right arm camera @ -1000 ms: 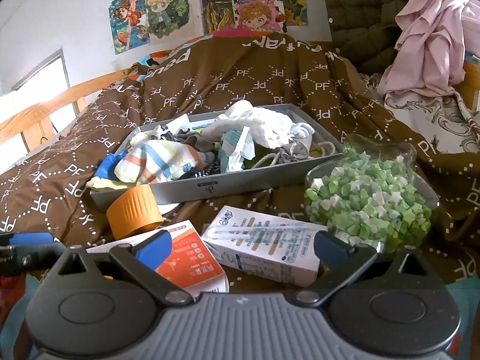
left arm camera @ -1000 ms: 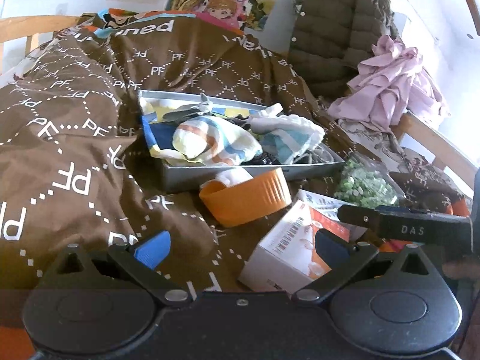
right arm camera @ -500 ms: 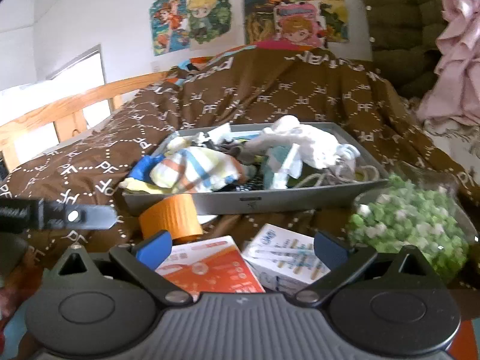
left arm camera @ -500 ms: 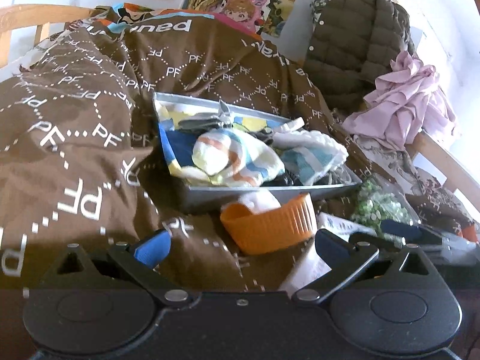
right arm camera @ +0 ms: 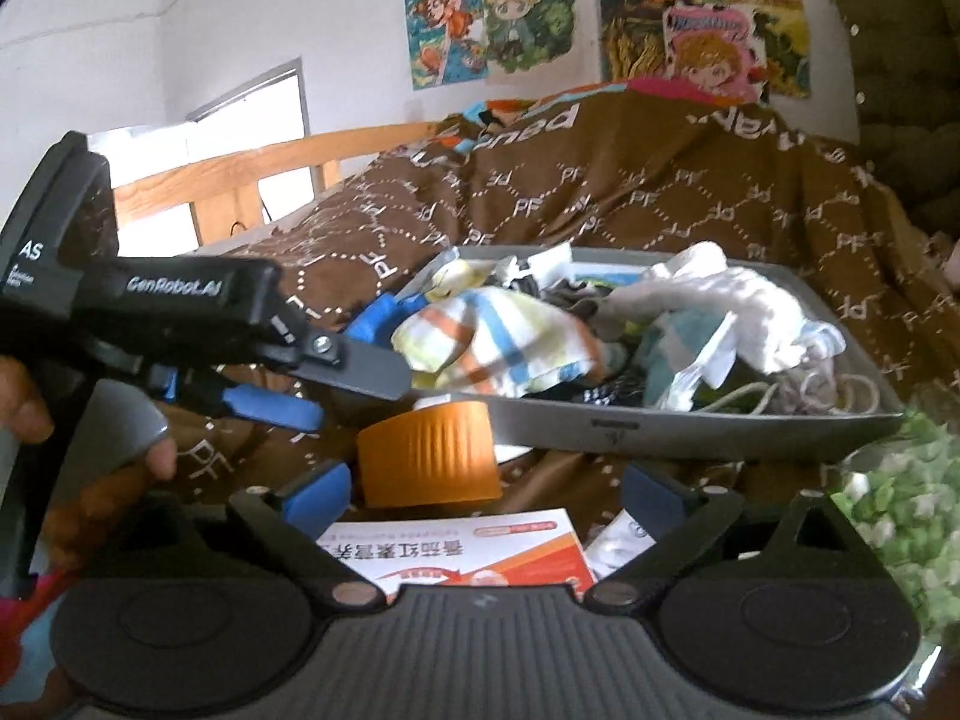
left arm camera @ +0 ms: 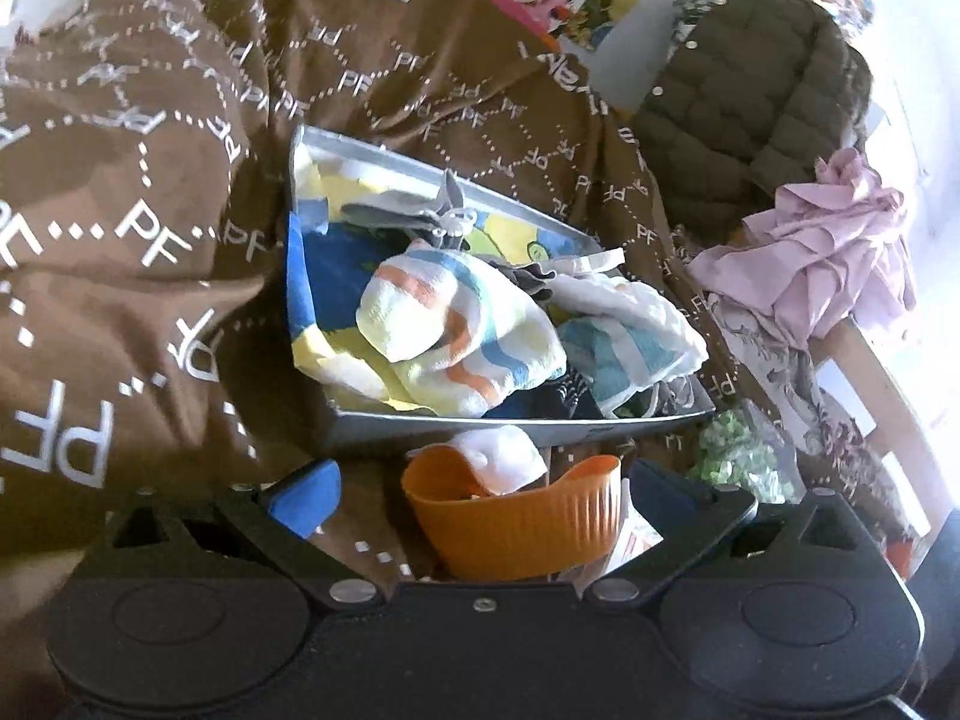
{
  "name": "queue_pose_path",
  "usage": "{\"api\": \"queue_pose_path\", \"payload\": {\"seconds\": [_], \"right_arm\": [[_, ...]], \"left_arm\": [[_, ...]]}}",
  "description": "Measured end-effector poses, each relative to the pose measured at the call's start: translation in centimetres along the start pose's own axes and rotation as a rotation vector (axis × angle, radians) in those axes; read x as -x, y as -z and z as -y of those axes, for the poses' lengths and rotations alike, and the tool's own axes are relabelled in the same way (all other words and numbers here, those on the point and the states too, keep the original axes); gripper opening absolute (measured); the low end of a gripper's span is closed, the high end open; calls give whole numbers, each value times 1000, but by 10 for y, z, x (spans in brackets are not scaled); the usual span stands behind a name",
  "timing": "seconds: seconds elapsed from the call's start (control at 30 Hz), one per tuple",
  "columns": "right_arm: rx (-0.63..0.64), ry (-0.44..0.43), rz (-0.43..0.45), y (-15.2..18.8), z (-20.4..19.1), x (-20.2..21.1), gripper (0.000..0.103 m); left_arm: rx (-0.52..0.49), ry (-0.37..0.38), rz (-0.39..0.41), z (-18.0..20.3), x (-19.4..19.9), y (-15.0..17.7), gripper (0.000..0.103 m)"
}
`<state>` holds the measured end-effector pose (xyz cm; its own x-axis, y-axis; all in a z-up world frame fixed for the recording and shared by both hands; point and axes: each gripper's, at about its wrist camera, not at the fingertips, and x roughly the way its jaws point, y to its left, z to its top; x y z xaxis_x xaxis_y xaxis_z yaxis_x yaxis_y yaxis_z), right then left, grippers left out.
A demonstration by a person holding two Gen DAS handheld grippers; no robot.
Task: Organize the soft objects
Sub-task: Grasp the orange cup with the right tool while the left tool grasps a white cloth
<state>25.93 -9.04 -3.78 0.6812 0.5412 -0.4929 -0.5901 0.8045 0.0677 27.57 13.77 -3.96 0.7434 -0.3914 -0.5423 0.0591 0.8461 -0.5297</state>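
Left wrist view: the left tool [left arm camera: 480, 483] stands wide and empty at lower centre, its blue-padded fingers [left arm camera: 306, 495] either side of an orange ribbed cup [left arm camera: 516, 525] holding a white cloth [left arm camera: 501, 459]. Above the cup, at frame centre, a grey tray [left arm camera: 456, 423] on the brown blanket [left arm camera: 120, 276] holds the soft objects, a striped towel [left arm camera: 462, 336] uppermost. Right wrist view: the right tool [right arm camera: 486, 492] is likewise wide and empty at lower centre, above an orange-and-white carton [right arm camera: 468, 552]. The left tool enters from the left edge, tips near the cup [right arm camera: 429, 456]. The tray [right arm camera: 690, 426] lies centre right; green pieces [right arm camera: 900, 516] lie at the right edge.
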Motion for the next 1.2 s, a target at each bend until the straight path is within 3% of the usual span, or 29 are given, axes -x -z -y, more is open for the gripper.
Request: {"api": "queue_pose_path", "payload": {"seconds": [0.37, 0.83, 1.07, 1.2], "right_arm": [[22, -55, -50, -9, -2, -24, 82], [25, -124, -92, -13, -14, -25, 49], [53, -139, -103, -13, -26, -27, 47], [84, -123, -111, -13, -32, -31, 50]], "left_arm": [[36, 16, -53, -2, -18, -8, 102], [64, 65, -94, -7, -22, -9, 102], [89, 147, -136, -15, -17, -8, 102], [89, 156, -145, -17, -15, -4, 102]]}}
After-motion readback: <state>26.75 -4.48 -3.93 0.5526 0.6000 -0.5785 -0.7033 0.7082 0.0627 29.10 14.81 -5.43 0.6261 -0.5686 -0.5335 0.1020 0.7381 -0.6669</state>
